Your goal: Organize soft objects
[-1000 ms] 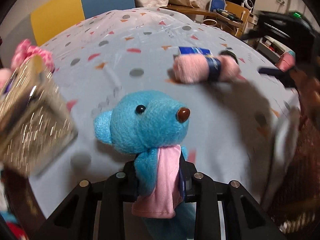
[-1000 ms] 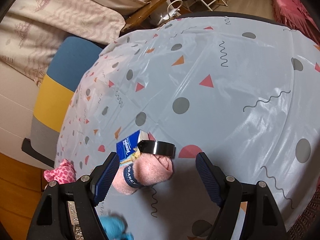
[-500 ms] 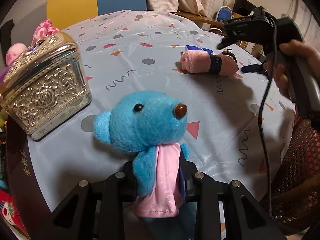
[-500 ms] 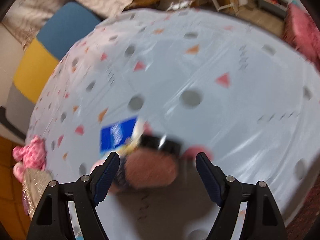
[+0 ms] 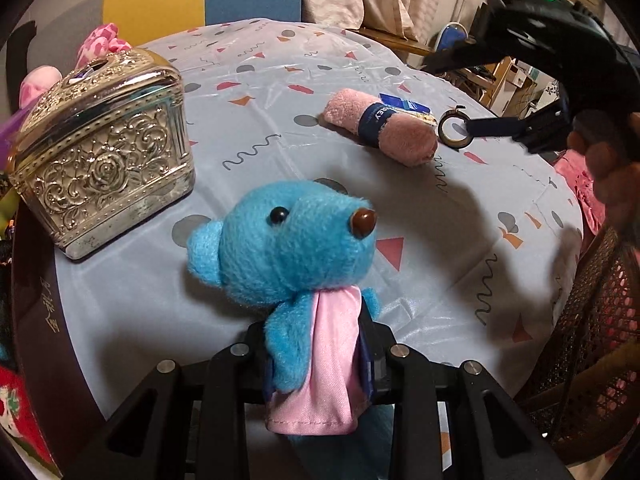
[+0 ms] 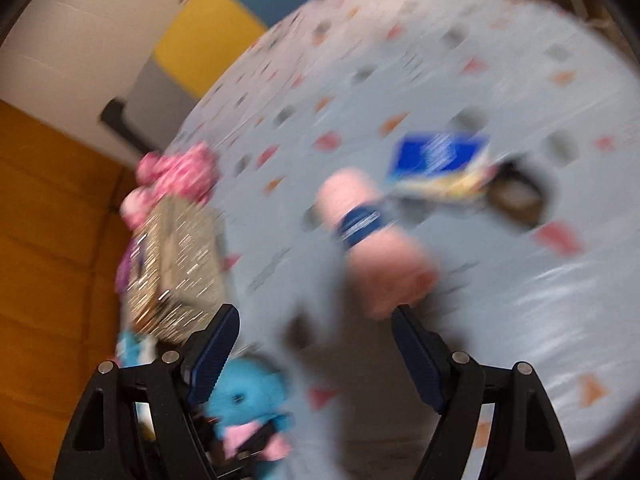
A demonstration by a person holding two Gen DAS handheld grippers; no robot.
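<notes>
Left wrist view: the left gripper [image 5: 320,360] is clamped on a blue teddy bear [image 5: 288,256] above the table [image 5: 120,300]. Beyond the bear lies a rolled pink towel [image 5: 380,128]; left of the bear, a silver box [image 5: 104,156].

Right wrist view, blurred: the right gripper [image 6: 316,344] is spread wide, holding nothing, with the towel [image 6: 372,240] just ahead.

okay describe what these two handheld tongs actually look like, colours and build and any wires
Both tongs, left and right, have matte black angular frames with triangular cutouts and silver screw heads. The right fingers carry ribbed dark blue pads. From the left camera, the right unit shows a green light and a black cable, gripped by a bare hand.
</notes>
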